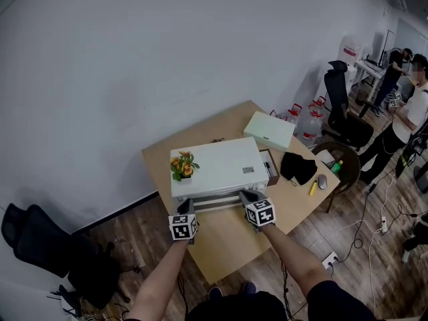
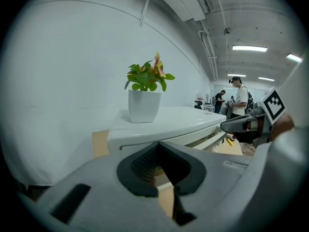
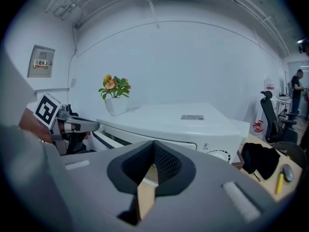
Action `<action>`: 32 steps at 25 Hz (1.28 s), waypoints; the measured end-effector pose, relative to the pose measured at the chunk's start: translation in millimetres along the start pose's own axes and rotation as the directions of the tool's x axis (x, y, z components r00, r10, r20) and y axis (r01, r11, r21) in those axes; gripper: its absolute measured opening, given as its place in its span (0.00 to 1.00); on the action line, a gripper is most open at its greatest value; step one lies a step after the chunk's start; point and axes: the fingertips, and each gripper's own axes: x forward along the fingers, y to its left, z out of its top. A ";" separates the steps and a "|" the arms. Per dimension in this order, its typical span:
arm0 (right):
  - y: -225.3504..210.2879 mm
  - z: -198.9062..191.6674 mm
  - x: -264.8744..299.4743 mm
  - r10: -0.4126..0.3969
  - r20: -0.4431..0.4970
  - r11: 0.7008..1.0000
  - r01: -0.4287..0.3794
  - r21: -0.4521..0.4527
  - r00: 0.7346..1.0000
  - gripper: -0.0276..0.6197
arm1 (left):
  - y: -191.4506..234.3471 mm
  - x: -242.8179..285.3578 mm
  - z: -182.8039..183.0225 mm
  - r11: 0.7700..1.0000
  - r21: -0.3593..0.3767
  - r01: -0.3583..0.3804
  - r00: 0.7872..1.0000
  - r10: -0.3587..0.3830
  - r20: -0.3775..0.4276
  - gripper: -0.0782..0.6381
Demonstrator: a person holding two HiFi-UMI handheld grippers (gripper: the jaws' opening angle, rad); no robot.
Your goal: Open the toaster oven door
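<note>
A white toaster oven [image 1: 215,168] stands on the wooden table [image 1: 231,243], with a small potted plant [image 1: 183,166] on its top left corner. Its front door [image 1: 215,202] faces me and shows a thin gap under the top edge [image 2: 205,140]. My left gripper [image 1: 188,208] is at the door's left end and my right gripper [image 1: 249,196] at its right end. Both are shut with nothing between the pads, as seen in the left gripper [image 2: 161,178] view and the right gripper [image 3: 147,178] view. Whether either tip touches the door is hidden.
To the oven's right lie a white box [image 1: 269,130], a black cloth [image 1: 298,166], a yellow marker [image 1: 312,187] and a mouse [image 1: 322,181]. Water jugs [image 1: 309,124], a black office chair [image 1: 344,112] and people [image 1: 408,112] are beyond. Another black chair [image 1: 47,246] stands at left.
</note>
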 end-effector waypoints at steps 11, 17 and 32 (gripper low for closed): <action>5.2 -5.1 -8.5 0.010 0.039 1.000 -0.011 0.016 0.999 0.06 | -4.0 -11.2 -5.7 1.000 0.012 0.025 0.999 -0.025 0.028 0.10; 7.7 -8.9 -12.8 0.025 0.036 0.999 -0.026 0.020 0.999 0.06 | -5.5 -15.8 -9.5 1.000 -0.003 0.026 0.999 -0.026 0.032 0.10; 20.3 -28.9 -32.6 0.063 0.055 0.998 -0.065 0.019 0.996 0.06 | -15.9 -37.7 -28.6 0.999 0.034 0.016 0.997 -0.019 0.079 0.10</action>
